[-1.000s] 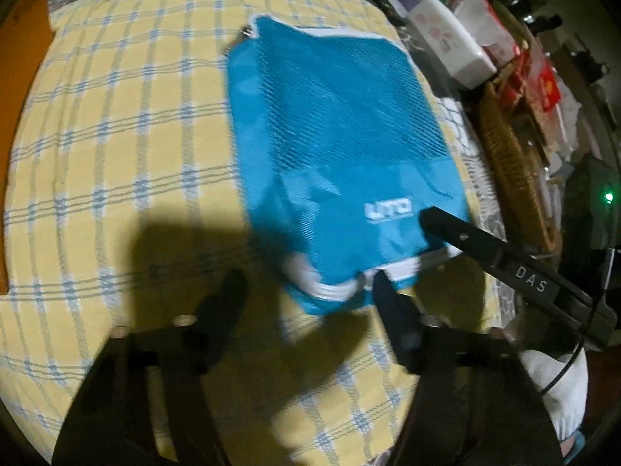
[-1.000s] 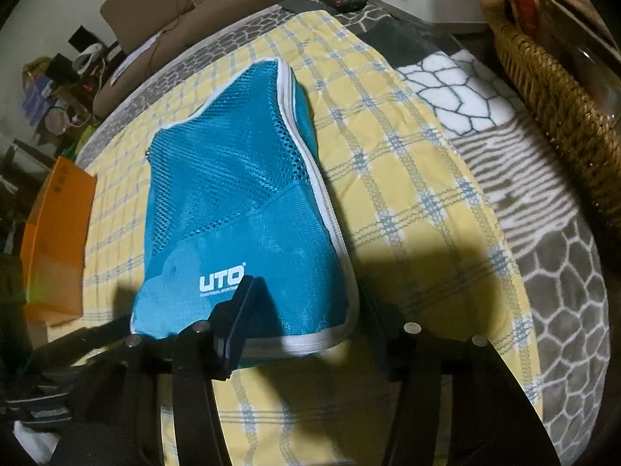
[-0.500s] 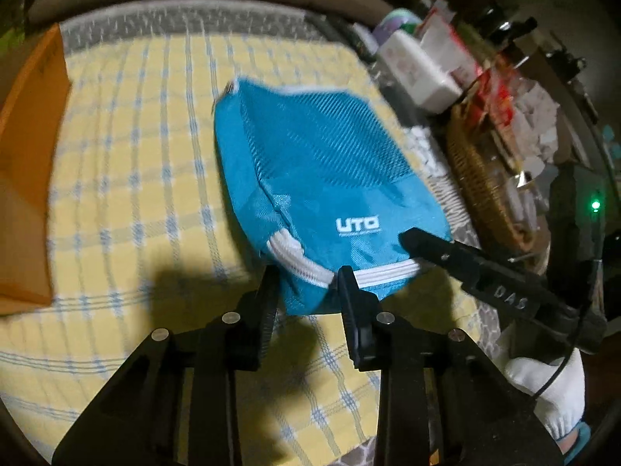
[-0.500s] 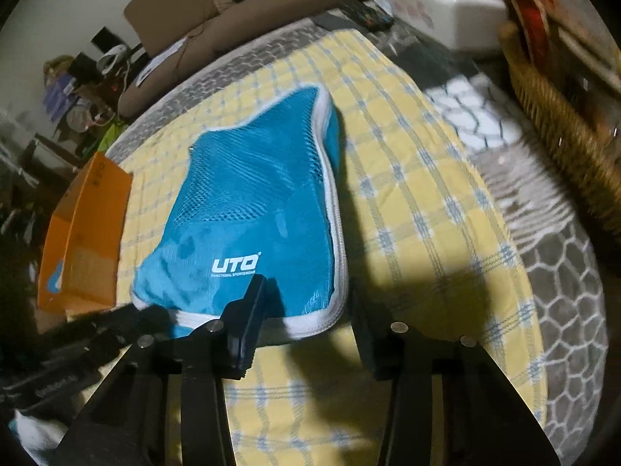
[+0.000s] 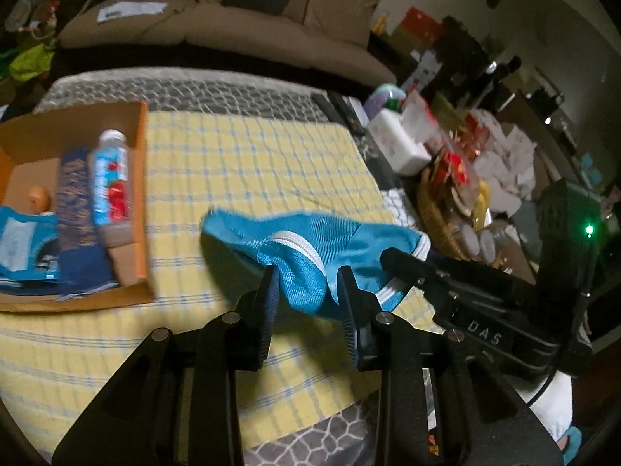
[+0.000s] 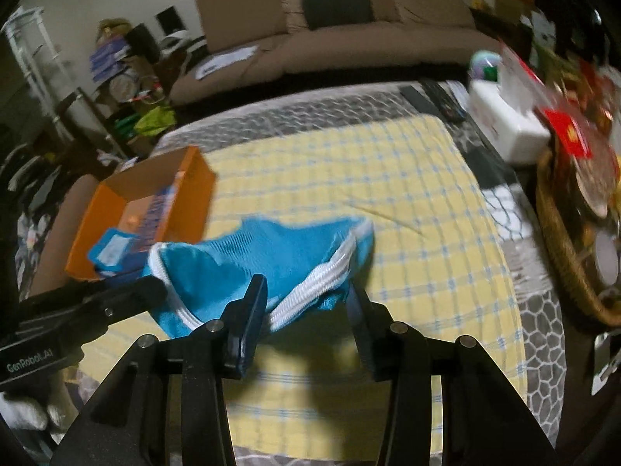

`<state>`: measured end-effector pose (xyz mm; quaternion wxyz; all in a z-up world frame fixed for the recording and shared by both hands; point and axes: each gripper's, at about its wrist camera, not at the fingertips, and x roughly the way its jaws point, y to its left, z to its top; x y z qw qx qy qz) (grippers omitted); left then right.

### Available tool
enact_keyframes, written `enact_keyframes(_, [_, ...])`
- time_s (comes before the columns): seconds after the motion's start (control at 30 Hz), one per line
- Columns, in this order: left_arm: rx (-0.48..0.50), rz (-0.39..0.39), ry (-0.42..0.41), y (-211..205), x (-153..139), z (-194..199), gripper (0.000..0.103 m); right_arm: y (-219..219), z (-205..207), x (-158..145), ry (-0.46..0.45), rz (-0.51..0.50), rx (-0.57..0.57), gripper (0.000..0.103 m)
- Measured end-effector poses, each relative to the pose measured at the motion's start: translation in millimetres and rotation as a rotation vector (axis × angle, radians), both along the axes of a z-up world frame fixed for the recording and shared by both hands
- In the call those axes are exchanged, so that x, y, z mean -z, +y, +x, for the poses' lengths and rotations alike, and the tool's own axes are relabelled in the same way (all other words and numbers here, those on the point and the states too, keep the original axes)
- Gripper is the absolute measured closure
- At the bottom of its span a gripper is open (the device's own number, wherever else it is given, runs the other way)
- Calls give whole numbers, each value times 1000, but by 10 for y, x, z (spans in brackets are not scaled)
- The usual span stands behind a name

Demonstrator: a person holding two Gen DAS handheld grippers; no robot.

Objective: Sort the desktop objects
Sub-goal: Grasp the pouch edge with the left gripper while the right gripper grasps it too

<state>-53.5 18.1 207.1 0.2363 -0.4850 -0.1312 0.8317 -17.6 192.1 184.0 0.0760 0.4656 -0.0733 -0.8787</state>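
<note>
Two hand-held grippers are lifting one pouch above a covered table. The left gripper [image 5: 306, 291], a black two-finger tool, is clamping its narrowly parted jaws on the near edge of the turquoise mesh zip pouch with white piping [image 5: 310, 248]; its jaws have just been closing, with the pouch fabric between them. The right gripper [image 6: 306, 303], of the same build, is pinching the pouch [image 6: 268, 256] at its white zipper band, the fingers standing a little wider; its jaws have likewise just been closing onto the fabric.

The pouch is hanging slack between the two tools, sagging in the middle and raised clear of the yellow cloth with the blue check pattern [image 5: 248, 167], over that cloth's near half. In the left wrist view the right gripper's black body is reaching in at the pouch's right corner; in the right wrist view the left gripper's body is entering at the pouch's left corner.

To the left of the pouch, an open orange cardboard box [image 5: 140, 178] is sitting on the same cloth, holding a clear bottle with a blue-and-red label [image 5: 110, 178], a dark patterned fabric roll [image 5: 73, 198] and blue packets. To the right of the pouch, beyond the cloth's edge, a woven wicker basket [image 6: 559, 240] and a white tissue box [image 6: 504, 124] are standing. A brown sofa [image 6: 349, 39] is lying beyond the table.
</note>
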Motion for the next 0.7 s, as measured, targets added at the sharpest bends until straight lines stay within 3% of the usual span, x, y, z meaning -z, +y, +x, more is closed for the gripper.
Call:
enact_keyframes(0.2, [-42,29,70,-482,-458,167,76,-576,90,-373,56,12,-77,59])
enact_keyframes(0.37, [-59,36,95,-781,-618,339,76,-1006,202,-640,95,15,-143,59])
enact_keyframes(0.43, [-62,37,81,-883,-523,418,76,-1130,264,-633,86,24,-159,59])
enact_keyframes(0.57, [-65,44,27,-1049,-195,600,76,-1200,366,-312,17,24,-167,59])
enact_keyframes(0.7, [-73,58,-36,-1244,200,798,72,-1179,565,11,-20,-47,-173,57])
